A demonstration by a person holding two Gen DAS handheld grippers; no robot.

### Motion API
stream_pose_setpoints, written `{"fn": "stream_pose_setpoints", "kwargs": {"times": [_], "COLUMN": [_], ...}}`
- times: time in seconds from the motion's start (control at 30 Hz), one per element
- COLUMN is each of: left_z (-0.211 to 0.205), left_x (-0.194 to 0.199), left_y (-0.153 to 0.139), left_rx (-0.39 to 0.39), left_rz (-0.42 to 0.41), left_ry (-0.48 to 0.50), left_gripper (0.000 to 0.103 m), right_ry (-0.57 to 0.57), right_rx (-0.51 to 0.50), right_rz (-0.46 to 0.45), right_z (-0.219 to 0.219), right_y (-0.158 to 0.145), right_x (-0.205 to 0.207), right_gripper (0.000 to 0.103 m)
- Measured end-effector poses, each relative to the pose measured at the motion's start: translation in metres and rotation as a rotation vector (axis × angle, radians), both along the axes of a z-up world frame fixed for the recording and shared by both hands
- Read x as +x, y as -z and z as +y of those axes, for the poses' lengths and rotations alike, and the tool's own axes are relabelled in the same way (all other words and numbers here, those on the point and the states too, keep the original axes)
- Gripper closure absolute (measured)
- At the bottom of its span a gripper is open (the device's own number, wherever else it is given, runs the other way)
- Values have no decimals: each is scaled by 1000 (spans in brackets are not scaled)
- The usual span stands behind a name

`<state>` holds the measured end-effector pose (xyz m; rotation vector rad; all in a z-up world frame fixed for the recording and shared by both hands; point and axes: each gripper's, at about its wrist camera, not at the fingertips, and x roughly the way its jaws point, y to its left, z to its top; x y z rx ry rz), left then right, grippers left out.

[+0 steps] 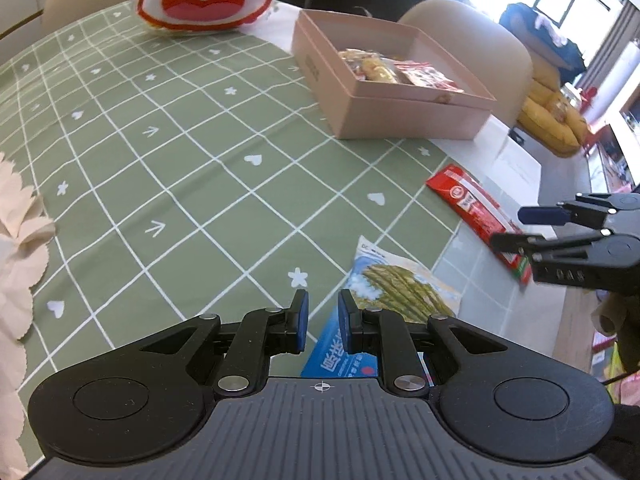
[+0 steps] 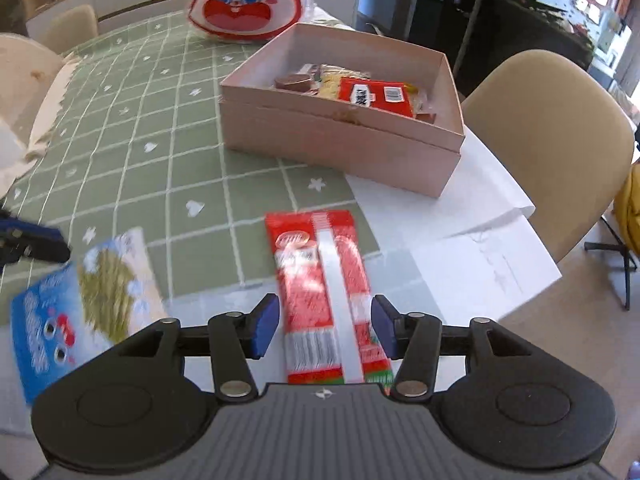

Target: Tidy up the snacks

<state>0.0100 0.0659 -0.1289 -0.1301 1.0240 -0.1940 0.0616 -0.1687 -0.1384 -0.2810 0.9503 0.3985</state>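
Note:
A long red snack packet (image 2: pixel 316 280) lies flat near the table's right edge. My right gripper (image 2: pixel 324 328) hovers over its near end, open, with a pad on either side and neither touching it. In the left wrist view the same gripper (image 1: pixel 508 227) reaches in from the right over the red packet (image 1: pixel 468 200). A blue packet picturing green sticks (image 1: pixel 400 284) lies under my left gripper (image 1: pixel 323 320), whose pads stand almost together with nothing pinched. An open pink box (image 2: pixel 340 148) behind holds several snacks.
A big rabbit-faced bag (image 2: pixel 244 4) stands at the far end of the green checked tablecloth (image 1: pixel 180 140). White paper (image 2: pixel 460 240) lies under the box and hangs over the table edge. A beige chair (image 2: pixel 552 140) stands right; pale scalloped cloth (image 1: pixel 16 240) lies left.

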Motion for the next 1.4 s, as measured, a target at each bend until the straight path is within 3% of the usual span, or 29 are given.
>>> {"fn": "stream_pose_setpoints", "kwargs": {"times": [0.07, 0.23, 0.3, 0.37, 0.43, 0.53, 0.6, 0.67, 0.73, 0.97, 1.13, 1.23, 1.4], "left_z": [7, 29, 30, 30, 28, 22, 15, 4, -8, -40, -71, -72, -57], "left_x": [-3, -9, -11, -9, -6, 2, 6, 9, 13, 17, 19, 25, 26], "left_y": [-1, 6, 8, 10, 12, 19, 21, 20, 16, -21, -25, -17, -26], "left_rx": [-10, -100, -147, -147, -147, -177, -200, -211, -232, -356, -211, -197, -386], "left_rz": [3, 47, 55, 57, 55, 91, 99, 100, 96, 27, -22, -7, 40], "left_ry": [-3, 7, 17, 8, 10, 34, 52, 72, 101, 226, 277, 270, 282], "left_gripper": [84, 84, 84, 84, 84, 83, 70, 67, 67, 68, 63, 62, 63], "right_ry": [-39, -240, -300, -336, -344, -335, -308, -278, -242, -127, -96, -98, -87], "right_rx": [9, 196, 208, 203, 210, 225, 232, 239, 246, 261, 279, 272, 299], "right_rz": [18, 182, 203, 225, 249, 254, 252, 250, 248, 214, 185, 153, 148], "right_z": [1, 13, 26, 39, 46, 47, 43, 38, 29, -3, -14, -15, -22], "right_y": [-5, -13, -9, -4, 2, 6, 6, 7, 8, 10, 11, 12, 13], "right_x": [-10, -42, -53, -59, -58, -55, -52, -49, -47, -37, -35, -38, -41], "right_gripper": [51, 54, 66, 74, 77, 79, 79, 80, 85, 85, 85, 85, 85]}}
